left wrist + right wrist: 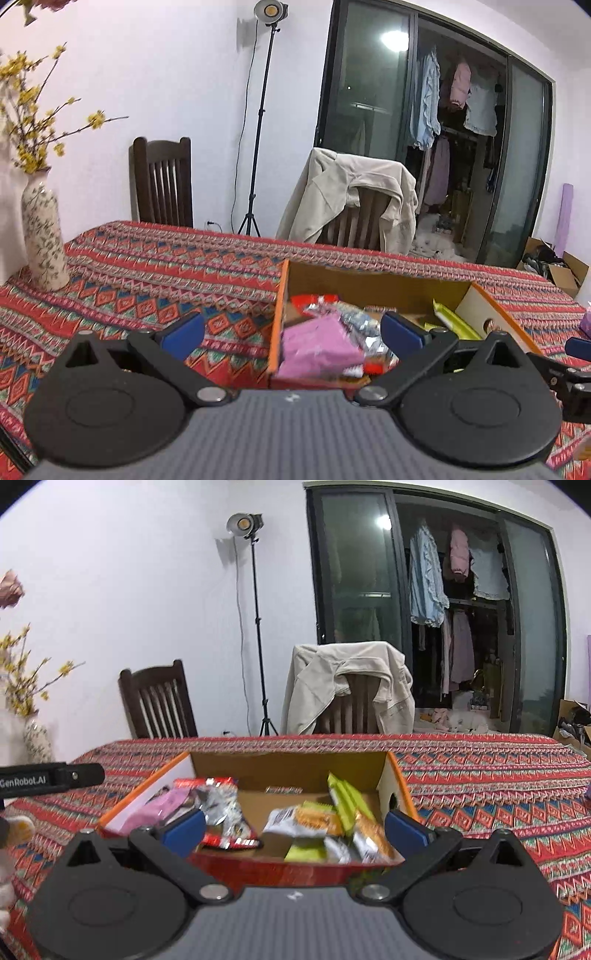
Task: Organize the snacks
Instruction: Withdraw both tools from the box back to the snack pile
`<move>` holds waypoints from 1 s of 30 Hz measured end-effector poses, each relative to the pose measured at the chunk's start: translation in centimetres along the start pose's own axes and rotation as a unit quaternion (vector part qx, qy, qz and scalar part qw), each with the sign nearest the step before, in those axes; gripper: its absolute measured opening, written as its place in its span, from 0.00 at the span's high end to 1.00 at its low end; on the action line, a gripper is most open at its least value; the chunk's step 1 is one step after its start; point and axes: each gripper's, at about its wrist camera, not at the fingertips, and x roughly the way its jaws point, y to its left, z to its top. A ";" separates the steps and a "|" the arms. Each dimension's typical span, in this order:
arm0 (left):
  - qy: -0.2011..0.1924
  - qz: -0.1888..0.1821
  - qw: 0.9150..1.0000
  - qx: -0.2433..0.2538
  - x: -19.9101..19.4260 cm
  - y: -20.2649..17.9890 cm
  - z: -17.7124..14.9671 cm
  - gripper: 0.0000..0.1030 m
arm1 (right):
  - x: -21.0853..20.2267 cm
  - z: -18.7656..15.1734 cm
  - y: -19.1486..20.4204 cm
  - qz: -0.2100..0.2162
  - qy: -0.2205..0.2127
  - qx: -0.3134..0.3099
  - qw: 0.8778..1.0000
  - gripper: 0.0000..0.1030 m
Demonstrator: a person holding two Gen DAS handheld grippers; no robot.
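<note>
Cardboard box [288,768] holds snacks [314,818]; vase [42,236] apart.

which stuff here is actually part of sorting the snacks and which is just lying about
Part of the job:
- cardboard box
- pink packet
- green packets
- orange packets
- left hand-held gripper and right hand-held gripper, both open

Just lying about:
- vase
- jacket on a chair
- lamp stand
</note>
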 end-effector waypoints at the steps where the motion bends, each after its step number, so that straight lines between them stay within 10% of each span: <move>1: 0.003 0.002 1.000 0.001 -0.3 0.3 -0.4 0.00 | -0.3 -0.4 0.3 0.002 0.004 -0.002 1.000 0.00; 30: 0.074 0.049 0.996 0.006 -5.5 7.7 -9.7 0.00 | -2.5 -8.5 7.3 0.050 0.108 -0.033 0.992 0.01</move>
